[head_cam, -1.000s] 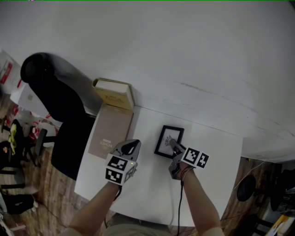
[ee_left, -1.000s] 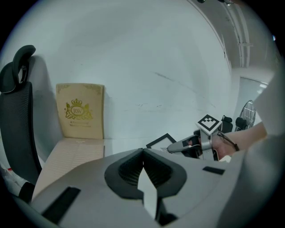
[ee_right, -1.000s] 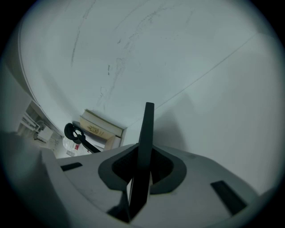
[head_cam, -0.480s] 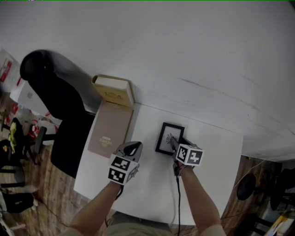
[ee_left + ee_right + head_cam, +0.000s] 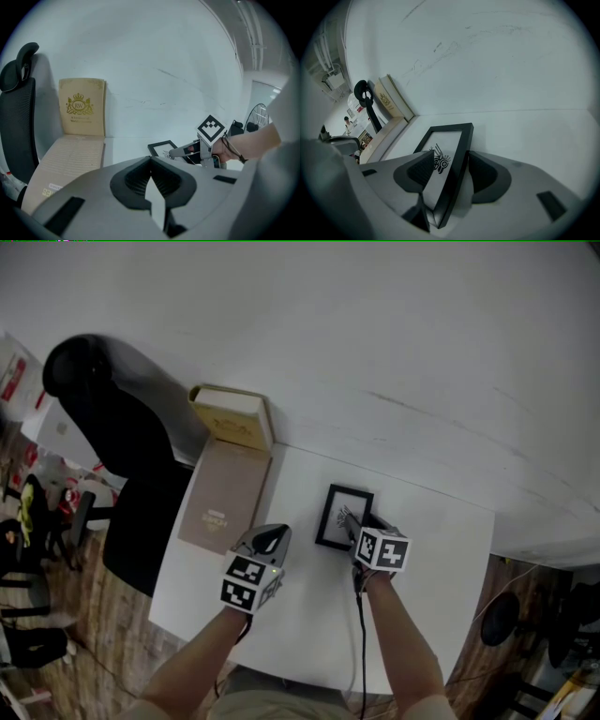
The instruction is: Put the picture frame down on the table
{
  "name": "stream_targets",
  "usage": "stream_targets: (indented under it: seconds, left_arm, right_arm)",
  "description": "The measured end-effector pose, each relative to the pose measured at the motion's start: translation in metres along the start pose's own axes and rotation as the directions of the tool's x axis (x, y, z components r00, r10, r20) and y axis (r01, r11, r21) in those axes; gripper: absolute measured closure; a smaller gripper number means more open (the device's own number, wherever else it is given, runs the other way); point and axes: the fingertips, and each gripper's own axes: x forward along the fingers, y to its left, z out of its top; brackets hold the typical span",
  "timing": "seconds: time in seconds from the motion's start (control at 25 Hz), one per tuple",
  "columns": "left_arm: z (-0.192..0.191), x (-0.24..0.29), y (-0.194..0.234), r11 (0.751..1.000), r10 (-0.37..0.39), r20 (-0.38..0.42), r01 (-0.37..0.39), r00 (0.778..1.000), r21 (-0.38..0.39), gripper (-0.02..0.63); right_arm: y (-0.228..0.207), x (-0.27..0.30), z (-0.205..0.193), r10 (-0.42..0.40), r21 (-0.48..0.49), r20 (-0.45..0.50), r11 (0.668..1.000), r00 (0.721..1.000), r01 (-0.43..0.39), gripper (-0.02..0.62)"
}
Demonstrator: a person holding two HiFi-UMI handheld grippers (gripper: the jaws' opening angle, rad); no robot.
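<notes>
Mostly done, I'd say: the picture frame (image 5: 343,516) looks flat on the white table (image 5: 441,559), just right of centre in the head view. The right gripper (image 5: 447,171) has just been opening its jaws. They're wide now, with the frame's near edge between them but not pinched. The left gripper (image 5: 151,176) is closed on nothing. What's left is backing the right one off.

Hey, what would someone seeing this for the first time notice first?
A black rectangular picture frame holding a line drawing lies on the white table, one side between the jaws of the right gripper, which have just been opening and stand open around it. At the table's far left a tan box with a gold crest stands against the wall, beside a black office chair.
</notes>
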Motion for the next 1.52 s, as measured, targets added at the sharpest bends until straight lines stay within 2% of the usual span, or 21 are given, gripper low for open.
stream_targets:
  seconds: [0.56,0.72,0.92,1.0,1.08,1.16,1.28,1.52]
  left_arm:
    - [-0.002,-0.008,-0.01,1.0,-0.028,-0.017,0.028,0.999,-0.011,0.586]
    - [0.008,-0.019,-0.011,1.0,-0.028,0.002,0.028,1.0,0.006,0.585]
    - [0.035,-0.037,-0.011,0.999,-0.024,0.049,0.022,0.998,0.035,0.585]
    - [0.049,-0.048,-0.013,0.998,-0.021,0.074,0.017,0.997,0.059,0.585]
    - [0.064,-0.059,-0.019,0.993,-0.019,0.098,0.008,0.995,0.115,0.585]
    - [0.081,-0.072,-0.026,0.984,-0.027,0.133,0.003,0.991,0.176,0.584]
    - [0.102,-0.095,-0.039,0.979,-0.049,0.175,0.012,0.983,0.205,0.585]
    - [0.143,-0.153,-0.07,0.964,-0.1,0.273,0.025,0.957,0.265,0.585]
  right_arm:
    - [0.0,-0.012,-0.009,-0.079,-0.092,-0.002,0.993,0.997,0.079,0.356]
    - [0.01,-0.037,-0.003,-0.072,-0.15,0.048,0.986,0.996,0.079,0.367]
    - [0.032,-0.088,0.028,-0.028,-0.206,0.165,0.977,0.986,0.062,0.4]
    - [0.044,-0.112,0.043,0.001,-0.23,0.213,0.972,0.977,0.049,0.432]
    - [0.057,-0.14,0.059,0.041,-0.253,0.259,0.967,0.965,0.027,0.487]
    - [0.072,-0.17,0.075,0.086,-0.265,0.303,0.964,0.949,-0.002,0.497]
    - [0.093,-0.219,0.097,0.131,-0.292,0.38,0.956,0.916,-0.016,0.512]
    - [0.133,-0.317,0.126,0.246,-0.333,0.534,0.941,0.809,-0.066,0.552]
